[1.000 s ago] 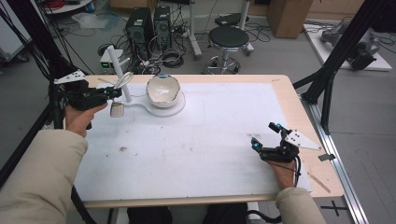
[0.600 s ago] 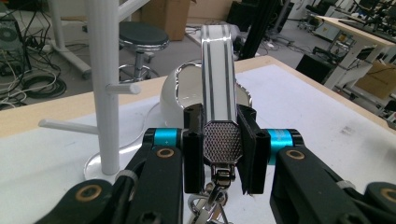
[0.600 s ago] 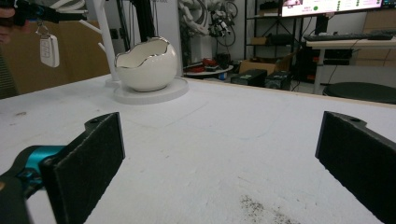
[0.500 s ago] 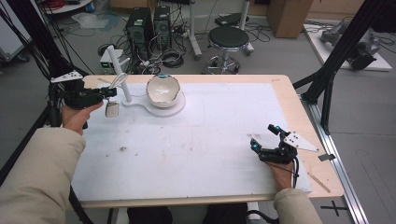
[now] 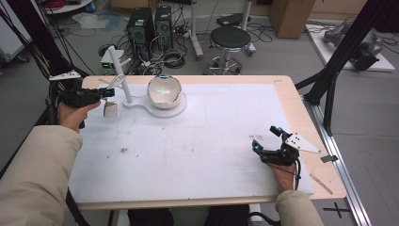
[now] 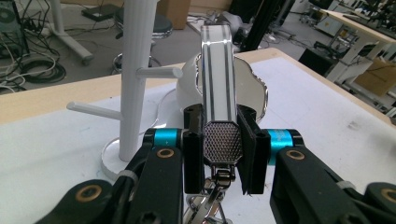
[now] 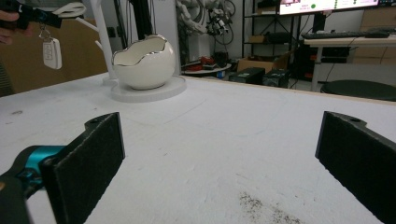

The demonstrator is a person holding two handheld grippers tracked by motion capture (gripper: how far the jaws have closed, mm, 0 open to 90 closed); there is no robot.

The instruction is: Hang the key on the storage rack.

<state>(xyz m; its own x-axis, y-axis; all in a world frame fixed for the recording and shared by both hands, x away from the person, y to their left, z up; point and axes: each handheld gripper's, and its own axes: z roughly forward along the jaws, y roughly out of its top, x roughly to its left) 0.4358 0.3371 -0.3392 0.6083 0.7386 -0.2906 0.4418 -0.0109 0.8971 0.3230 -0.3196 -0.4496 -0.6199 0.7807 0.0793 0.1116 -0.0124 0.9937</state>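
Left gripper (image 5: 109, 92) clamps a silver key-ring loop (image 6: 217, 74) with dangling white car key fob (image 5: 109, 109), at 9 o'clock of white pegged stand (image 5: 120, 70). Right gripper (image 5: 267, 139) jaws wide apart, empty, low over white-covered worktop (image 5: 211, 127) at 4 o'clock.

Grey floor (image 5: 263, 61), black stool (image 5: 229, 37), cables (image 5: 171, 59)

In the left gripper view, we lose the top of the white peg stand (image 6: 136, 79) past the upper edge, and the key fob (image 6: 217, 88) clamped between the fingers (image 6: 193, 149) hides much of the bowl (image 6: 254, 86); its ring (image 6: 212, 205) runs off the bottom.
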